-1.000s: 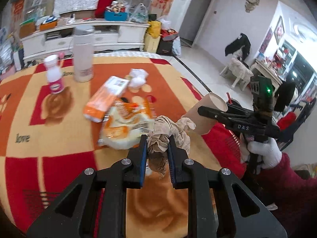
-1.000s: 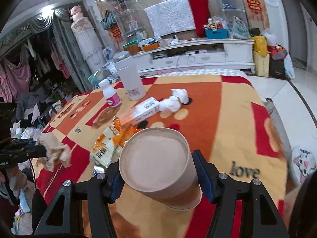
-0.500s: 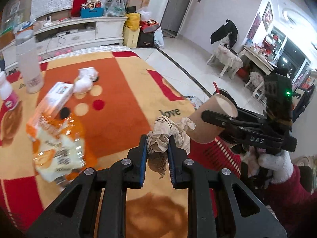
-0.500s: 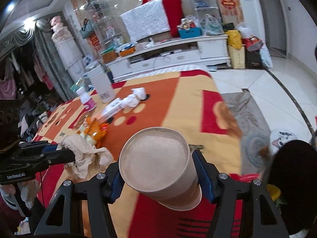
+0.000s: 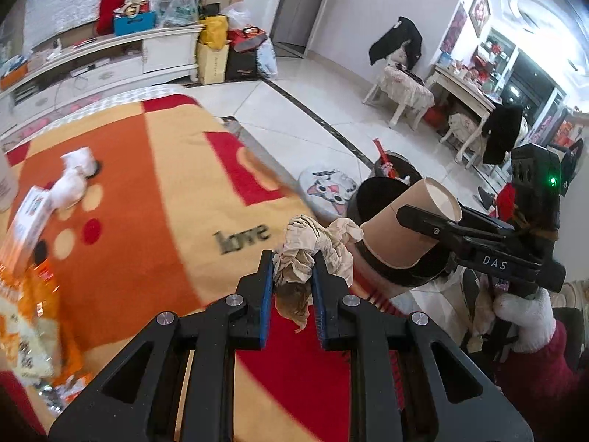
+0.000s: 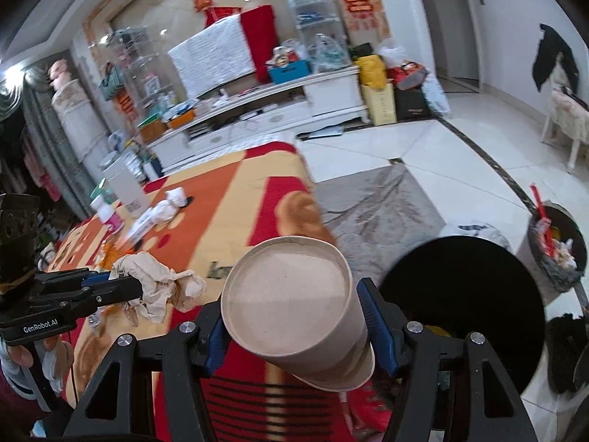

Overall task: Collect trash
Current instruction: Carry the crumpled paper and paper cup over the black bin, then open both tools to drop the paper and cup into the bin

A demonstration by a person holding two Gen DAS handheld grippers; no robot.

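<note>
We've got left gripper (image 5: pixel 292 276) pinching crumpled tissue (image 5: pixel 313 243), right gripper (image 6: pixel 294 326) clamped round paper cup (image 6: pixel 291 305), both past blanket's (image 5: pixel 154 199) edge, near black bin (image 6: pixel 464 313) for dumping.

— How were the held things placed?
— A crumpled beige paper wad (image 5: pixel 313 254) was clamped in the left gripper (image 5: pixel 292 276) above the edge of the orange-and-red blanketed table (image 5: pixel 154 199); just to its right, a tilted brown paper cup (image 6: pixel 294 305) was gripped by the right gripper (image 6: pixel 294 328).
— And beyond them?
— A round black bin (image 6: pixel 464 302) was seen behind and below the cup, off the table's edge. A white crumpled tissue (image 5: pixel 73 176) and an orange snack packet (image 5: pixel 33 316) were left on the table, farther left.
</note>
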